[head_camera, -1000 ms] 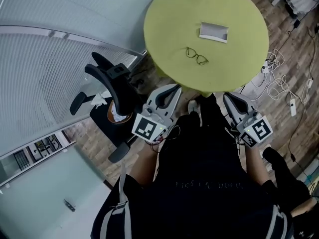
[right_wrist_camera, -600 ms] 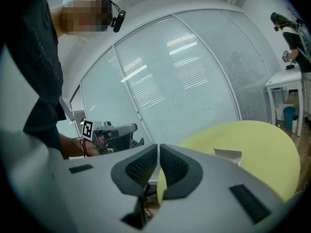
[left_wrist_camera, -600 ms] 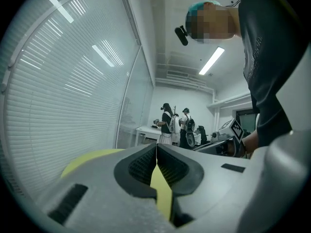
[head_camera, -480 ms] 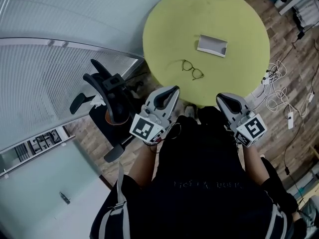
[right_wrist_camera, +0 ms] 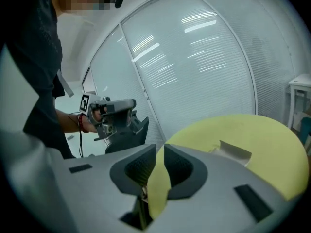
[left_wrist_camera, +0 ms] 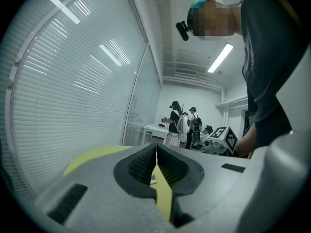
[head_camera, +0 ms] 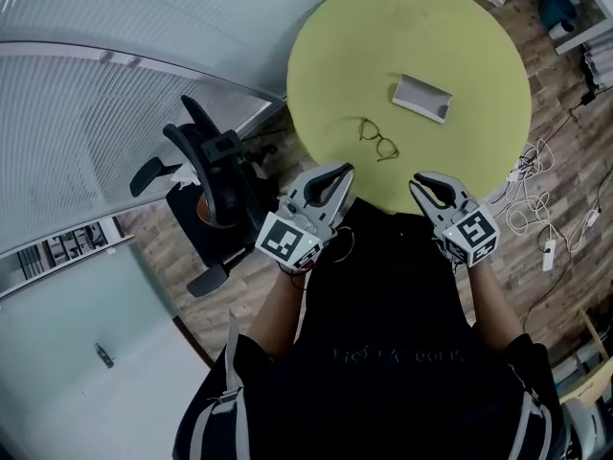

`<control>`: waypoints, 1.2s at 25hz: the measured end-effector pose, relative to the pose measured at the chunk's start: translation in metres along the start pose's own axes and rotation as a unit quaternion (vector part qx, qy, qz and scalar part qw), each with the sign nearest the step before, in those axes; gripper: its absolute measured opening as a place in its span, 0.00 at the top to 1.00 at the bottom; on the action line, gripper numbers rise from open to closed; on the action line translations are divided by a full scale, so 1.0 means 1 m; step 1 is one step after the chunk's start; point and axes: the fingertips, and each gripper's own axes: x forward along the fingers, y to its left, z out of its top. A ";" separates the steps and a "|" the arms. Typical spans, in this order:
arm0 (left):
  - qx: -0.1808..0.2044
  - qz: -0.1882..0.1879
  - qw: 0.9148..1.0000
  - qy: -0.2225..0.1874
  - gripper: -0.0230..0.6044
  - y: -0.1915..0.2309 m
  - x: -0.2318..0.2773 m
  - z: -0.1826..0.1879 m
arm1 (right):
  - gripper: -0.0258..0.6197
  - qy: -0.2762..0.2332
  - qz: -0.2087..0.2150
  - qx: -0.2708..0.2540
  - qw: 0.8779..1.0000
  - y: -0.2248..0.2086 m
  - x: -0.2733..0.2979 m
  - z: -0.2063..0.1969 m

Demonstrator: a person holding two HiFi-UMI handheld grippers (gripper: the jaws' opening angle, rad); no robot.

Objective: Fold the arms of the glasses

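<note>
The thin dark-framed glasses (head_camera: 379,140) lie on the round yellow-green table (head_camera: 431,27), long axis slanting, just ahead of and between your left gripper (head_camera: 345,170) and right gripper (head_camera: 419,181), whose fingers are both clenched on nothing.

Both grippers held out in front of the torso, jaws closed on nothing.

In the head view the left gripper (head_camera: 337,173) sits just left of centre and the right gripper (head_camera: 422,182) just right of it, side by side and well apart, both pointing toward the top of the frame. Each marker cube (head_camera: 285,241) faces up toward the camera. The bare forearms (head_camera: 278,307) run down to the shoulders at the lower edge. The left gripper's jaws meet at the tips. The right gripper's jaws stand almost together, leaving only a thin slit.
</note>
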 end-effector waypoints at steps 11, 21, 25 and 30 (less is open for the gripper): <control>-0.032 -0.041 0.996 0.075 0.93 0.014 0.017 -0.059 | 0.84 0.150 0.001 -0.034 0.988 -0.033 0.081 -0.066; -0.071 -0.041 0.992 0.098 0.93 0.036 0.012 -0.074 | 0.85 0.279 -0.015 -0.125 0.952 -0.053 0.103 -0.109; -0.074 -0.040 0.991 0.102 0.93 0.039 0.015 -0.074 | 0.90 0.274 0.001 -0.124 0.954 -0.054 0.108 -0.111; -0.074 -0.043 0.990 0.108 0.93 0.041 0.015 -0.077 | 0.90 0.273 0.022 -0.069 0.959 -0.051 0.120 -0.113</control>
